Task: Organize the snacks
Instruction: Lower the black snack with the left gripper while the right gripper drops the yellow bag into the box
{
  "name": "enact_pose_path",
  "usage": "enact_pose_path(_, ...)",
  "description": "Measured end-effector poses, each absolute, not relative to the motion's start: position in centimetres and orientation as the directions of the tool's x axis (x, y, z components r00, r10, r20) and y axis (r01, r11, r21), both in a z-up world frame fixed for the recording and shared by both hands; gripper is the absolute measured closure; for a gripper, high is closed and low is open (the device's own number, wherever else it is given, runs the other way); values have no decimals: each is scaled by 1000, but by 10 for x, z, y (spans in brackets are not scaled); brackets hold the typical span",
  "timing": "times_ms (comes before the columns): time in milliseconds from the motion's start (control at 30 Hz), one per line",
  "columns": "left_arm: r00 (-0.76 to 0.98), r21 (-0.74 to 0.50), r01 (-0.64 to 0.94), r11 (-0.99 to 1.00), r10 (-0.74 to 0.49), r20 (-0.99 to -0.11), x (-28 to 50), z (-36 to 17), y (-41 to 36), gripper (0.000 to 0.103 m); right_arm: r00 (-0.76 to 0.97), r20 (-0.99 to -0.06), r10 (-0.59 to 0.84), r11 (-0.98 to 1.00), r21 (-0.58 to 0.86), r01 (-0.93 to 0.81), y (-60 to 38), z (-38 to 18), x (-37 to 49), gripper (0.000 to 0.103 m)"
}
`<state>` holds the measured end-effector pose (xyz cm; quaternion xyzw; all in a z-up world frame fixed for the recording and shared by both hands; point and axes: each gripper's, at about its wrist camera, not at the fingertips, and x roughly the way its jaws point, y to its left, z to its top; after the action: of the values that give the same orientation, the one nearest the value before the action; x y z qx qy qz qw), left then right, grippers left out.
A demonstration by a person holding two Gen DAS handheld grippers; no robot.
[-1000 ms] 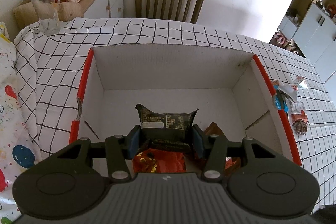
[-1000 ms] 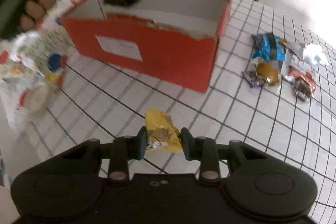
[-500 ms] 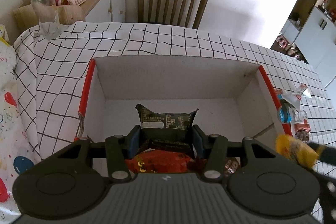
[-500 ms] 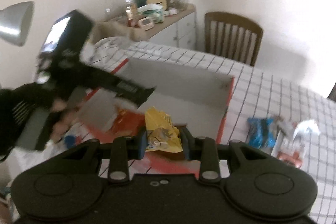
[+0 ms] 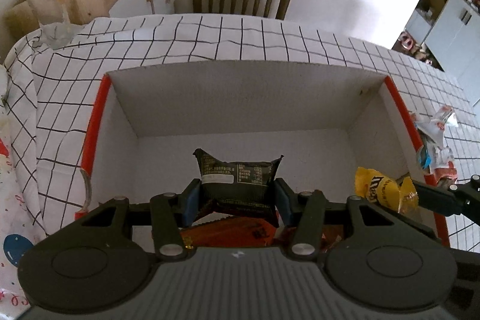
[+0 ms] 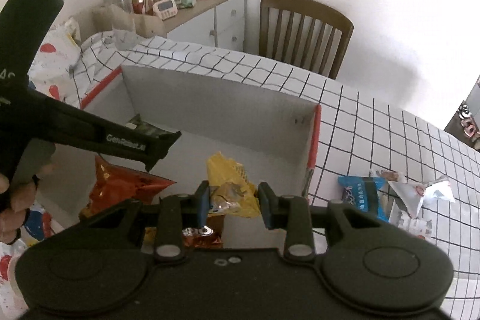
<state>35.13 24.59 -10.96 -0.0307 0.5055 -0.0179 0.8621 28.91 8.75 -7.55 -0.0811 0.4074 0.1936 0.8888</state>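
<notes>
A worktop (image 5: 180, 38) under a white cloth with a black grid fills both views, with a white wall behind it.

Nearest in the left wrist view, at the lower centre of the frame, the left gripper (image 5: 237, 197) pinches a dark snack packet (image 5: 237, 177) between its blue pads, holding it over the inside of the red cardboard box (image 5: 96, 122). Under the packet, on the white floor of the box, lies a red-orange snack bag (image 5: 231, 233). At the lower right of that frame the right gripper (image 5: 402, 194) reaches in from the edge, pinching a yellow snack packet (image 5: 378, 188) just inside the box's right wall.

In the right wrist view the right gripper (image 6: 232, 201) sits at the lower centre with the yellow snack packet (image 6: 231, 185) squeezed between its pads, above the near part of the box (image 6: 313, 140). The red-orange snack bag (image 6: 120, 185) lies to its left on the box floor, and another shiny wrapper shows just below the pads. The left gripper (image 6: 150, 137) comes in from the left edge, a person's hand (image 6: 15, 200) on its handle at the lower left; the dark packet (image 6: 141, 125) peeks out behind its finger.

Outside the box, at the right of this frame, loose snacks lie on the cloth: a blue packet (image 6: 360, 194) and white wrappers (image 6: 420, 191) just beside it.

Farther back, a wooden chair (image 6: 303, 32) stands at the worktop's far edge. At the upper left, a sideboard (image 6: 207, 11) carries jars, a tissue box and a small pink timer (image 6: 164, 7).
</notes>
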Motion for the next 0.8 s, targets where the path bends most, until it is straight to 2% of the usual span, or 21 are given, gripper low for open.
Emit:
enact_pose_path(167, 478, -63, 9, 998, -60, -876, 351, -114, 244, 50, 585, -765, 270, 913, 11, -408, 90, -80, 290, 71)
enact_pose_path(333, 487, -57, 6, 998, -53, -872, 348, -112, 244, 36, 580, -767, 274, 917, 27, -398, 88, -78, 289, 71)
enact_pose_path(400, 494, -66, 11, 998, -63, -867, 345, -109, 244, 35, 578, -767, 280, 919, 40, -392, 86, -77, 288, 70)
enact_pose_path(467, 497, -72, 13, 997, -69, -865, 342, -106, 244, 33, 575, -766, 288, 921, 57, -386, 84, -75, 286, 65)
enact_pose_path(533, 501, -76, 10, 997, -71, -862, 340, -103, 245, 26, 573, -764, 295, 920, 66, -386, 82, -73, 283, 64)
enact_pose_path(667, 519, -84, 13, 996, -78, -851, 333, -95, 247, 26, 588, -751, 302, 920, 67, -387, 78, -65, 275, 49)
enact_pose_path(800, 536, -90, 26, 996, -90, -839, 323, -86, 245, 26, 602, -735, 311, 920, 75, -384, 73, -55, 266, 43)
